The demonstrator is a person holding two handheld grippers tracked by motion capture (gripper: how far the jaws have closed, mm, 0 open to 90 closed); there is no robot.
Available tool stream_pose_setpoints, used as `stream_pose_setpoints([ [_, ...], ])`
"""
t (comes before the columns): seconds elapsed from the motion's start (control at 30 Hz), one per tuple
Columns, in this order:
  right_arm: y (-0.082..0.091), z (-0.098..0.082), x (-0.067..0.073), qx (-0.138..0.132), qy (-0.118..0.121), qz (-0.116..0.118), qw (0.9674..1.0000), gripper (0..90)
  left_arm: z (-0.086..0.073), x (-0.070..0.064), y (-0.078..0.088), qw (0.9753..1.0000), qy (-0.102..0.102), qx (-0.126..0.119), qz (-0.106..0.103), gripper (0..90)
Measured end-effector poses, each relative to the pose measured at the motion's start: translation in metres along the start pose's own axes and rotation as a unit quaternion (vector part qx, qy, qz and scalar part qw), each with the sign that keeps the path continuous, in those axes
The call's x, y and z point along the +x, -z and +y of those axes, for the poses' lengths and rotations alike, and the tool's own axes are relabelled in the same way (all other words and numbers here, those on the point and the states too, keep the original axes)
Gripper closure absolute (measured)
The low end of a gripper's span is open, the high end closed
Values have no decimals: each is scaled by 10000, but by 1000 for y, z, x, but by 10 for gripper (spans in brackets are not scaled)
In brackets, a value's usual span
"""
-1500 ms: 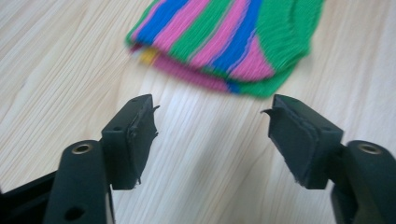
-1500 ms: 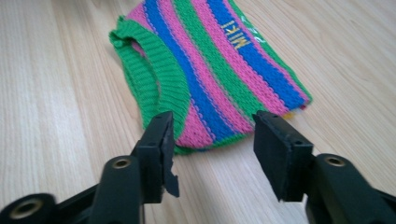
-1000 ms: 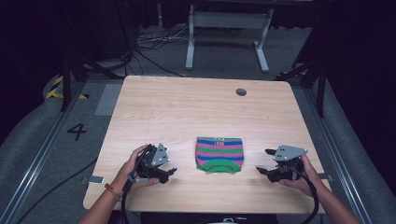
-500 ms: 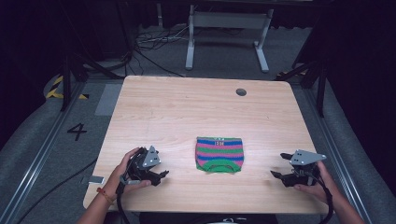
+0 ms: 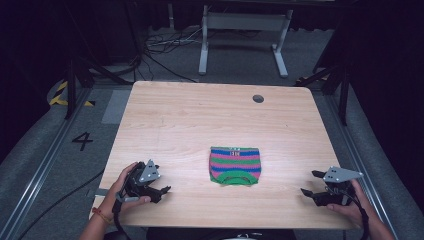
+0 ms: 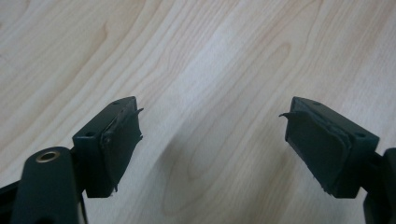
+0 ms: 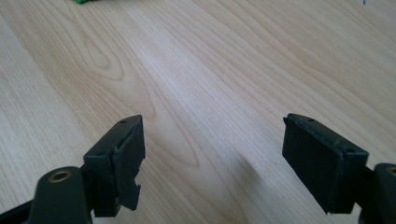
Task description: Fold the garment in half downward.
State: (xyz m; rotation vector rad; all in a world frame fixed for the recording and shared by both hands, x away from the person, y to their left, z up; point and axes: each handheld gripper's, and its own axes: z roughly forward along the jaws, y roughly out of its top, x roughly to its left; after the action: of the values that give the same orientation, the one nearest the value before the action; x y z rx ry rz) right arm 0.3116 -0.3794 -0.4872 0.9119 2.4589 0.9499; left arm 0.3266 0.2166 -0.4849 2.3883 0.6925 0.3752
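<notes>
L gripper (image 5: 162,190) jaws wide apart, nothing btwn them, low over bare tabletop (image 5: 200,120) near front-left corner, person's left hand (image 5: 125,182) around its body. R gripper (image 5: 311,183) same: jaws spread wide, empty, near front-right edge, held by right hand (image 5: 350,207). Left gripper view: just wood grain btwn the pads (image 6: 122,140). Folded striped garment (image 5: 235,165), pink/blue/green bands, lies flat btwn the two grippers, front-centre of tabletop, well apart from both. Round cable hole (image 5: 258,98) toward far right of tabletop.

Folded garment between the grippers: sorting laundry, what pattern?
Pink, blue and green stripes on the garment, clearest in high view.
</notes>
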Motion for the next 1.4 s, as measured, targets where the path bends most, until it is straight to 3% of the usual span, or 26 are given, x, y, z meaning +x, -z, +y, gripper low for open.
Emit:
stream_pose_setpoints([
  [0.37,4,-24,-4,-115,-353,-64,9993,198,-25,9,9,9992,379,-90,-111,181],
  [0.6,5,-31,-8,-208,-630,-27,9978,175,-37,15,10,9968,727,-234,-248,175],
  [0.77,4,-31,-11,-154,-748,83,9970,161,-40,13,12,9963,793,-260,-182,173],
  [1.4,4,-31,-11,-143,-765,42,9970,151,-41,11,13,9953,942,-238,-14,153],
])
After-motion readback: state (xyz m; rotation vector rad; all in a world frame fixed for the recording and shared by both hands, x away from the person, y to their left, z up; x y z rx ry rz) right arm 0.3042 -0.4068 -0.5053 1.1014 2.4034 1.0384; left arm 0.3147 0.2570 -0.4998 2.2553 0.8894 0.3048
